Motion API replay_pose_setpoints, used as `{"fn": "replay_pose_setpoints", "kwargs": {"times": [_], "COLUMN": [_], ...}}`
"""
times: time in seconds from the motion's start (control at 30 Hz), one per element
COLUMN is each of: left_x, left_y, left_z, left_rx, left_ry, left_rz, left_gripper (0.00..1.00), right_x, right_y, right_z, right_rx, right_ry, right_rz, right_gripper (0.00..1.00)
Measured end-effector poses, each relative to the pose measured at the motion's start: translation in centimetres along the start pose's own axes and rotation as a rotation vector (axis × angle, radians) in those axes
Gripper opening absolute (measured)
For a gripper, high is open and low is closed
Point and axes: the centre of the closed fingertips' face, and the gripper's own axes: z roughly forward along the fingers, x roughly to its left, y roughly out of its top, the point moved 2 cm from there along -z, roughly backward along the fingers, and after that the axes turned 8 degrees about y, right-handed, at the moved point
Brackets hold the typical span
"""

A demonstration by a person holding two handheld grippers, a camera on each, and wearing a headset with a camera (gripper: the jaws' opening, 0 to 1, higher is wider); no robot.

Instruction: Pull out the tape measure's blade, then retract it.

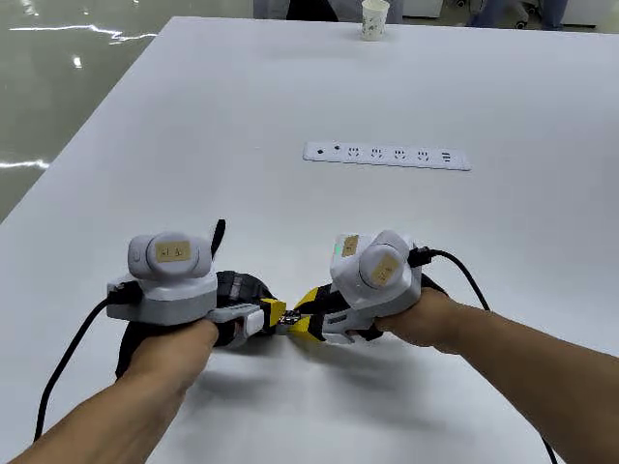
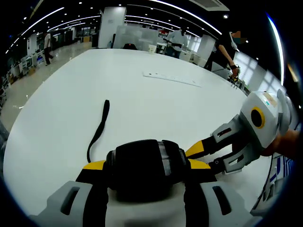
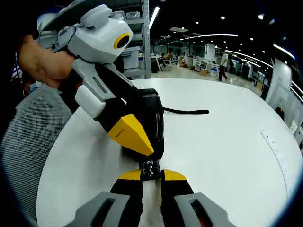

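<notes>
The black tape measure [image 1: 242, 291] lies low over the white table, and my left gripper [image 1: 253, 313] is shut on its case. In the left gripper view the case [image 2: 142, 158] sits between the yellow-tipped jaws of the left gripper [image 2: 147, 166], and its black strap [image 2: 97, 132] trails across the table. My right gripper [image 1: 304, 325] is shut on the tip of the blade [image 1: 288, 318]. Only a very short stretch of blade [image 3: 151, 166] runs from the case [image 3: 149, 113] to the right gripper [image 3: 151, 174].
A white power strip [image 1: 387, 155] lies in the middle of the white table [image 1: 193, 145], beyond the grippers. A paper cup [image 1: 374, 19] stands at the far edge. Cables trail from both grippers toward me. People stand in the room behind.
</notes>
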Motion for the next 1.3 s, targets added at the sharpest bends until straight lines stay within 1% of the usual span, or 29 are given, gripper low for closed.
{"fn": "replay_pose_setpoints", "kwargs": {"times": [0.47,0.7,0.9,1.13,1.3], "left_x": [-0.02,0.01,0.01,-0.03,-0.06], "left_y": [0.05,0.11,0.06,0.05,0.01], "left_z": [0.05,0.19,0.15,0.07,0.03], "left_rx": [0.003,0.004,0.006,0.012,0.016], "left_ry": [-0.003,-0.004,-0.017,-0.017,-0.015], "left_rz": [-0.003,-0.002,0.009,0.006,0.005], "left_gripper": [0.60,0.61,0.61,0.62,0.62], "right_x": [-0.01,-0.02,0.10,0.06,0.01], "right_y": [0.81,0.78,0.81,0.81,0.75], "right_z": [0.98,0.90,0.93,0.96,1.00], "right_rx": [-0.006,-0.003,0.002,0.008,0.011], "right_ry": [0.001,0.001,0.001,-0.003,-0.003], "right_rz": [-0.021,-0.030,-0.040,-0.038,-0.020], "right_gripper": [0.10,0.11,0.11,0.12,0.12]}}
